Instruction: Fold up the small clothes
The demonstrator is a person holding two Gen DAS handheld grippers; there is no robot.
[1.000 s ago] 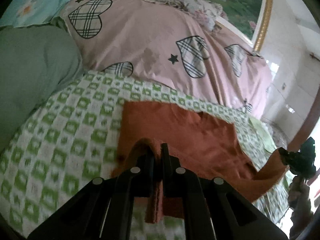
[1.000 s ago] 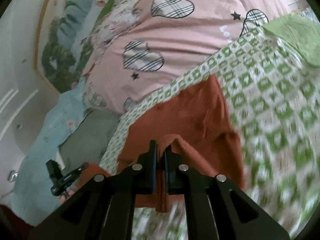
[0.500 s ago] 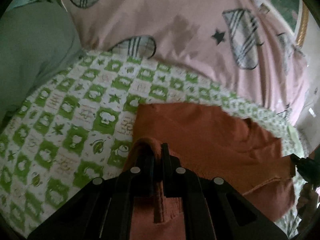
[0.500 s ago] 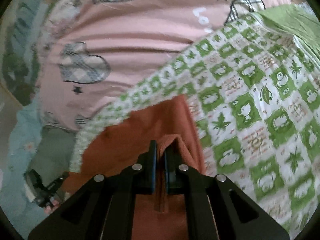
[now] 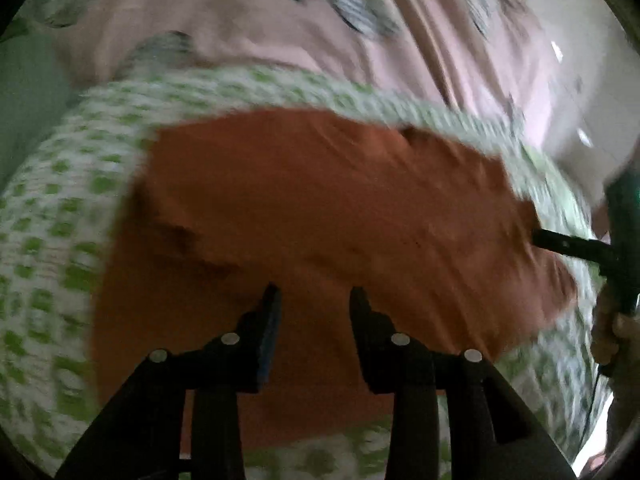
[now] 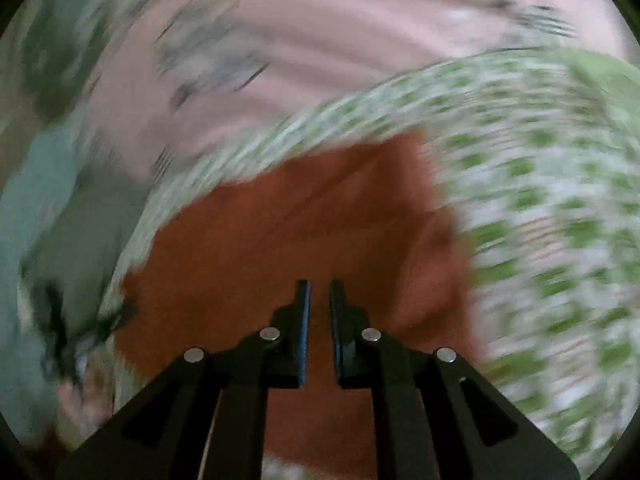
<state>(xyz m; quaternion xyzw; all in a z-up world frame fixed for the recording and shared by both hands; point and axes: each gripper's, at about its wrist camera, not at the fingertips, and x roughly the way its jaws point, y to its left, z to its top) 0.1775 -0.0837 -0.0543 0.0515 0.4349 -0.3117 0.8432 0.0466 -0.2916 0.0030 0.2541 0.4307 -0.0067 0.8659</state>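
An orange-brown garment [image 5: 328,208] lies folded flat on the green-and-white checked cloth [image 5: 52,216]. My left gripper [image 5: 314,294] is open and empty just above the garment's near part. In the right wrist view the same garment [image 6: 288,232] fills the middle. My right gripper [image 6: 319,286] hovers over it with jaws slightly apart and nothing between them. The right gripper's tool also shows at the right edge of the left wrist view [image 5: 576,246]. Both views are motion-blurred.
A pink quilt with plaid hearts [image 5: 304,28] is bunched behind the checked cloth [image 6: 560,200]. A grey-green pillow [image 5: 24,92] lies at the left. The person's hand [image 5: 612,332] is at the right edge.
Both grippers have let go of the garment's edge and opened, the left wide, the right slightly. The lifted edge now lies flat on the garment. Both cameras are moving fast.
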